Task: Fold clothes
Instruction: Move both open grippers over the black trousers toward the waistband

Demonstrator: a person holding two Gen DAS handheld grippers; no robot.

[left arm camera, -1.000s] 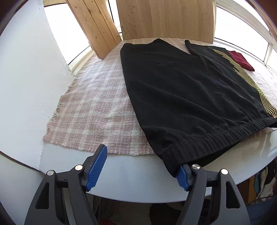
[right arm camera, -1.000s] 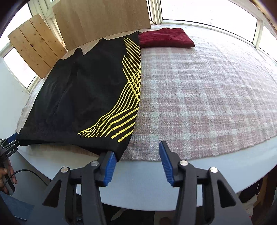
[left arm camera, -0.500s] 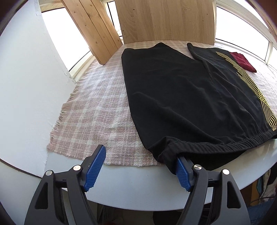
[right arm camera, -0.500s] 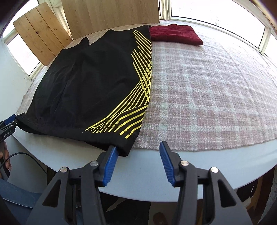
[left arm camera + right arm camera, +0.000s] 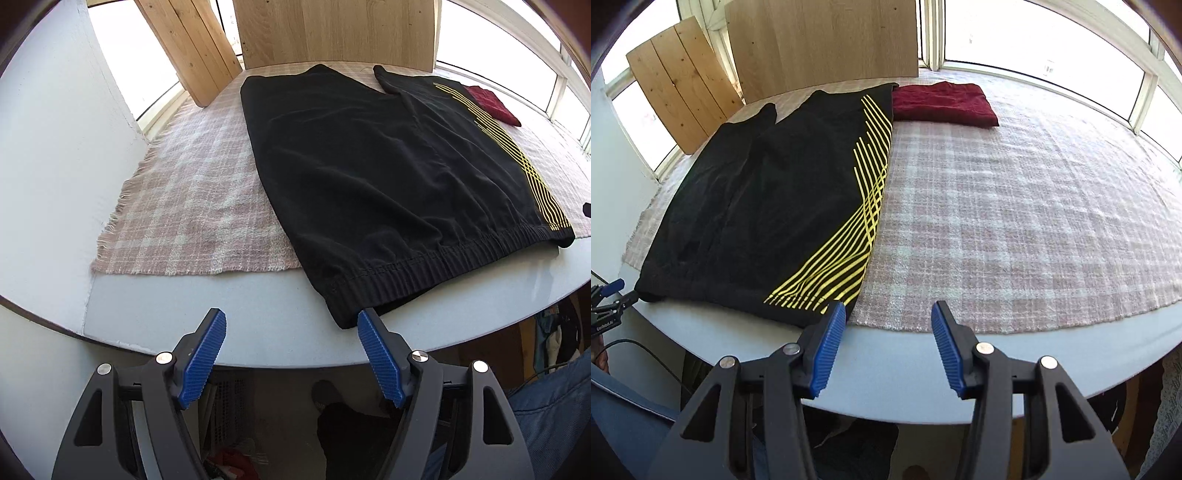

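Both jaws wide apart; black shorts waistband corner overhangs, underside hidden.

Black shorts lie flat on the plaid cloth; right hand-held gripper gapes at their waistband corner

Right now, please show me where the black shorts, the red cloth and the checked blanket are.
black shorts (image 5: pixel 768 206): right wrist view, middle of the fabric.
red cloth (image 5: pixel 942 103): right wrist view, top of the folded pile.
checked blanket (image 5: pixel 1034 221): right wrist view, bare part.
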